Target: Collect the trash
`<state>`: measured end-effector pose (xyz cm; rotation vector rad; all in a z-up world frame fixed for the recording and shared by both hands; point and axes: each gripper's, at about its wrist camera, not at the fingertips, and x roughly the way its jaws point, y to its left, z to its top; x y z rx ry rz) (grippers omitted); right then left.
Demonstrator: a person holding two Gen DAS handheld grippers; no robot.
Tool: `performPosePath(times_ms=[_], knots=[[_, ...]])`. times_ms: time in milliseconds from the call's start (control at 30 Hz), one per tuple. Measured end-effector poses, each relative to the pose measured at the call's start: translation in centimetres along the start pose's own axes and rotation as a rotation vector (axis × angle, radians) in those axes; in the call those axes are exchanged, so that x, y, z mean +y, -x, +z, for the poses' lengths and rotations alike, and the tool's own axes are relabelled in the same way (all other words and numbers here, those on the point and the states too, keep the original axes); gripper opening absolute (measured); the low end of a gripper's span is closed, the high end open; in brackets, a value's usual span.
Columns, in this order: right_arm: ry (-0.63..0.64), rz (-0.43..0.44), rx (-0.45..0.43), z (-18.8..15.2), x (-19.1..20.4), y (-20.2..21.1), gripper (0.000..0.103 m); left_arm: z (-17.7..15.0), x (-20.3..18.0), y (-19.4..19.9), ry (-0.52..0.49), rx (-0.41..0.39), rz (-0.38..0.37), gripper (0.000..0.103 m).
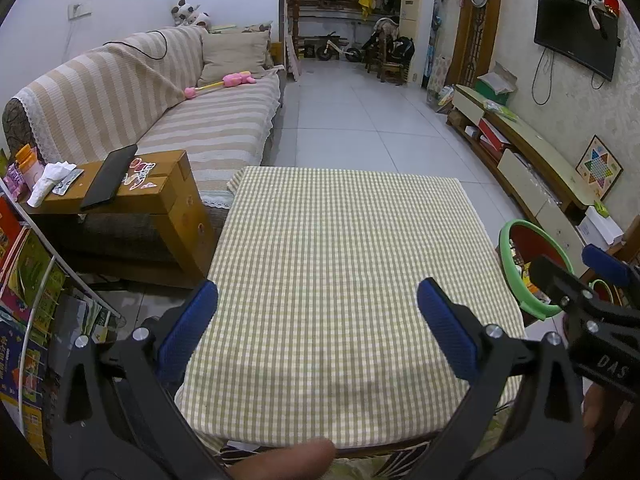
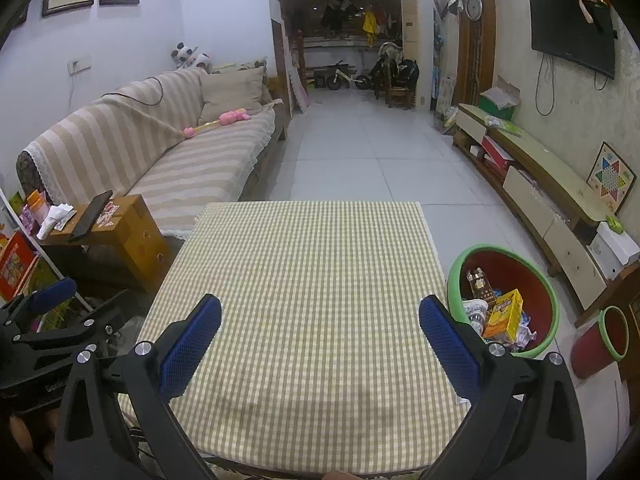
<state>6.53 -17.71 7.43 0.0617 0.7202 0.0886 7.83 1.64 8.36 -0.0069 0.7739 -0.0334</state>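
A green-rimmed red trash bin (image 2: pixel 536 276) is seen on the floor just off the right edge of a checked-cloth table (image 2: pixel 304 300), filled with a yellow carton (image 2: pixel 505 314), a cup and wrappers; no print is readable. The left gripper (image 1: pixel 318 320) and right gripper (image 2: pixel 320 336) are held wide apart, empty, over the near edge.

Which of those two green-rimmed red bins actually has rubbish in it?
The bigger bin, right beside the checked table: it holds a yellow box and wrappers. The smaller bin farther right looks empty.
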Motion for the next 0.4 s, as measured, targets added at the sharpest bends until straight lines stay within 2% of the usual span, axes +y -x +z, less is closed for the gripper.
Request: performPosePath(times_ms=[167, 400], knots=[[0.000, 0.000, -0.001, 0.04, -0.27, 0.09, 0.095, 0.03, 0.04, 0.28, -0.006, -0.034, 0.002, 0.098], [0.000, -0.002, -0.001, 0.04, -0.45, 0.16, 0.095, 0.03, -0.07, 0.20, -0.005, -0.017, 0.014, 0.098]])
